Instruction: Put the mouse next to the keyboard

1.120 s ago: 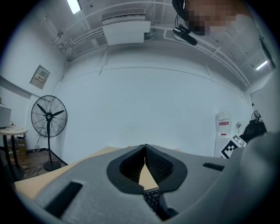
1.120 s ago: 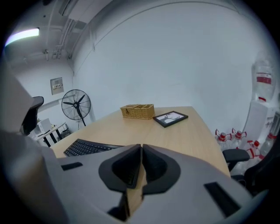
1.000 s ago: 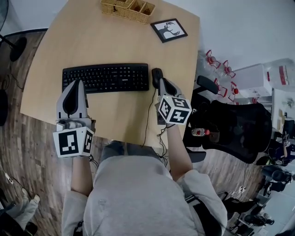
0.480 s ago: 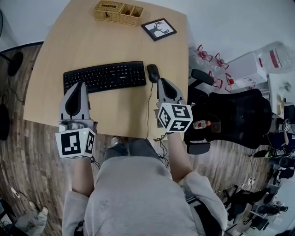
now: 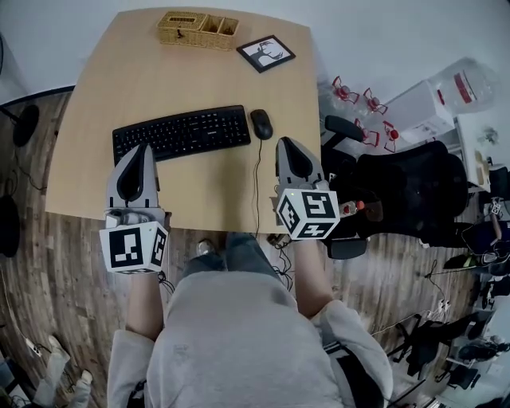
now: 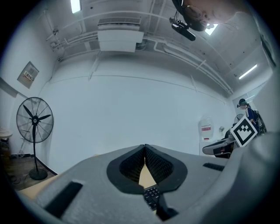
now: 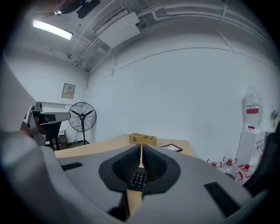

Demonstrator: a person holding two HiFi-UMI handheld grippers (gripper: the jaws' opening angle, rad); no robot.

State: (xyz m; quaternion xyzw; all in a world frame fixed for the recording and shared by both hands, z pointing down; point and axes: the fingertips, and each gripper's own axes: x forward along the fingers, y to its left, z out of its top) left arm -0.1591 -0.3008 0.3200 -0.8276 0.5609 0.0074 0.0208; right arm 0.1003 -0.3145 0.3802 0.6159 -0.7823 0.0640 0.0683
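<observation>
Small black oval mouse [image 5: 260,123], cord trailing to 6 o'clock, just beside keyboard [image 5: 182,133] at its 3 o'clock. Left gripper [image 5: 144,147] and right gripper [image 5: 285,142] pinched together, empty. Mouse out of sight in both gripper views.

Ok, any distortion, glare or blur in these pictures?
Head view: sharp and evenly lit, table edges bowed by the wide lens, keyboard and mouse clear. Left gripper view: strong fisheye, dark corners, ceiling light glaring. Right gripper view: same fisheye, bright ceiling strip, basket fairly sharp.
</observation>
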